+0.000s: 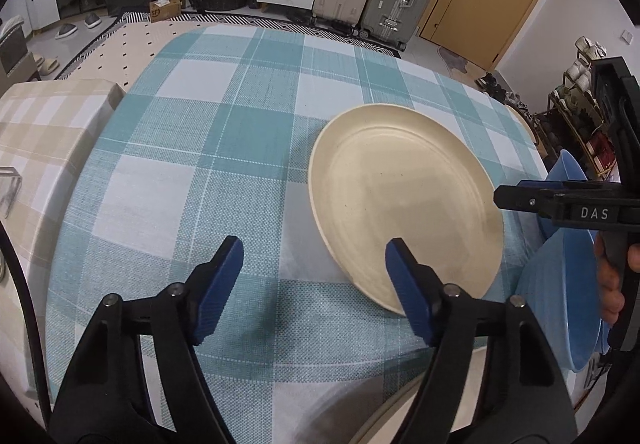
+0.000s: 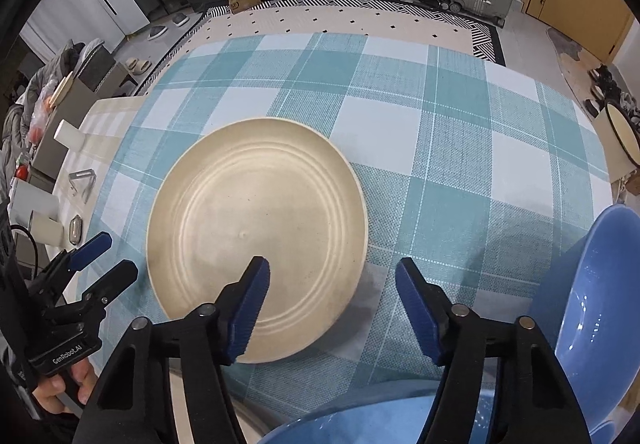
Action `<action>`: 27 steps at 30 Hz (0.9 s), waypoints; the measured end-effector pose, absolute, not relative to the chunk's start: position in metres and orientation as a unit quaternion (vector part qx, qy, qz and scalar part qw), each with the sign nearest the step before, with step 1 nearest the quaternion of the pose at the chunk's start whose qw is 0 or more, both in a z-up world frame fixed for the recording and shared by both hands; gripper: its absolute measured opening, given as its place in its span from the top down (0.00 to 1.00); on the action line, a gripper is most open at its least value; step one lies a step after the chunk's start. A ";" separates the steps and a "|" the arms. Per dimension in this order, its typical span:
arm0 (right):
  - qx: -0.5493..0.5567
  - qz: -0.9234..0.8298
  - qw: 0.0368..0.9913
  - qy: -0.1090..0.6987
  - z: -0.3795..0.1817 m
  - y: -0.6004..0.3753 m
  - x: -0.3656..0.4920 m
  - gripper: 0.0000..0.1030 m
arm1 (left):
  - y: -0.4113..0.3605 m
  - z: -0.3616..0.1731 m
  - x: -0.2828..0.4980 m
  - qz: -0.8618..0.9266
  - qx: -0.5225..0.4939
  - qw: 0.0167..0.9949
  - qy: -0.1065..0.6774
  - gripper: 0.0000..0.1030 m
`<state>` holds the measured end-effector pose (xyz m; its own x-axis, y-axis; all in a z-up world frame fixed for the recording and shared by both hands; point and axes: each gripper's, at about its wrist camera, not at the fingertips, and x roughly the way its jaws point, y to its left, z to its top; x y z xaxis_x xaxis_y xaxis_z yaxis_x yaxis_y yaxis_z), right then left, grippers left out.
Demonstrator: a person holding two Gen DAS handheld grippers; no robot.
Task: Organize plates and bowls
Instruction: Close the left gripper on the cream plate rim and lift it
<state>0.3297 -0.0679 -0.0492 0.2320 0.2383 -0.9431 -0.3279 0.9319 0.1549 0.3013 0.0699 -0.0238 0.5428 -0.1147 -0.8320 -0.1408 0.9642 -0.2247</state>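
A cream ridged plate lies flat on the teal checked tablecloth; it also shows in the right wrist view. My left gripper is open and empty, hovering over the cloth at the plate's near left rim. My right gripper is open and empty, above the plate's near right edge. A blue bowl sits at the right, and it shows in the left wrist view. Another blue dish lies under the right gripper.
A cream bowl with a dark rim sits at the table's far right edge. A beige checked side surface with small items lies left of the table. Drawers, suitcases and a basket stand on the floor beyond.
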 end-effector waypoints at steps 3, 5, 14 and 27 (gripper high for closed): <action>-0.041 0.178 0.780 0.599 -0.056 -0.068 0.333 0.43 | 0.069 -0.030 0.306 0.006 -0.136 0.865 0.482 0.39; -0.043 0.175 0.778 0.602 -0.059 -0.068 0.335 0.47 | 0.069 -0.034 0.309 0.005 -0.138 0.862 0.488 0.45; -0.058 0.168 0.767 0.617 -0.074 -0.066 0.341 0.66 | 0.066 -0.048 0.321 -0.006 -0.143 0.853 0.502 0.72; -0.072 0.170 0.775 0.604 -0.075 -0.064 0.339 0.87 | 0.056 -0.051 0.322 -0.008 -0.125 0.856 0.501 0.85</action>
<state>0.3389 -0.0637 -0.0755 0.2132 0.1766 -0.9609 -0.3513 0.9316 0.0932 0.3221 0.0561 -0.0511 0.4970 -0.1396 -0.8564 -0.1118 0.9684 -0.2228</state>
